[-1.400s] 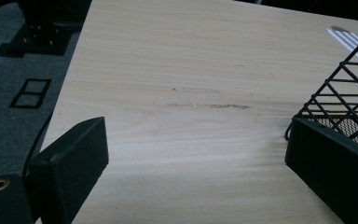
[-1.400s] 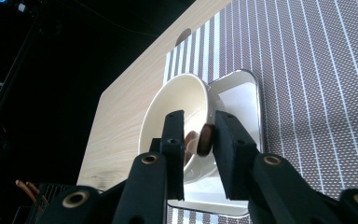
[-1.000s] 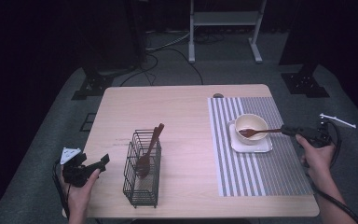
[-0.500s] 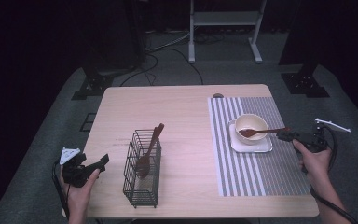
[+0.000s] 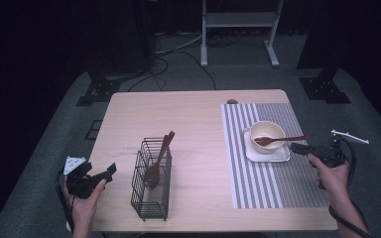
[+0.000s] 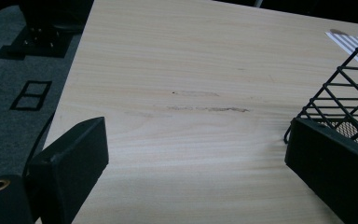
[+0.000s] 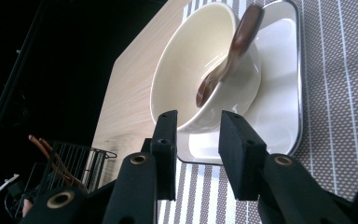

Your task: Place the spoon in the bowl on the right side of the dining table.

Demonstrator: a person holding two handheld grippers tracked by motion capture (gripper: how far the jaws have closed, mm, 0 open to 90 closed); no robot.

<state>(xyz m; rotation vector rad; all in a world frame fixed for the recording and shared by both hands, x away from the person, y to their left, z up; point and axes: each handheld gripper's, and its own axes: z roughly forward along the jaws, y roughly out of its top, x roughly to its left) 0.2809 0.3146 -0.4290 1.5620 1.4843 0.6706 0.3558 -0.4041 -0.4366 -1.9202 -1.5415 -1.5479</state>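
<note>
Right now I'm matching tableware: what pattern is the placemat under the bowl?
Grey placemat with white stripes; clearest in the high view.

brown wooden spoon [image 5: 277,140] | tilted | head in cream bowl [image 5: 268,130]

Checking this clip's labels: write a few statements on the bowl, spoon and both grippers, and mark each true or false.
1. A wooden spoon rests in the bowl. True.
2. The bowl sits directly on the bare table. False: it sits on a white plate on a striped mat.
3. The right gripper grips the spoon. False: its jaws are apart, with nothing between them.
4. The left gripper is open beside the wire basket. True.
5. The basket is empty. False: it holds wooden utensils.
</note>
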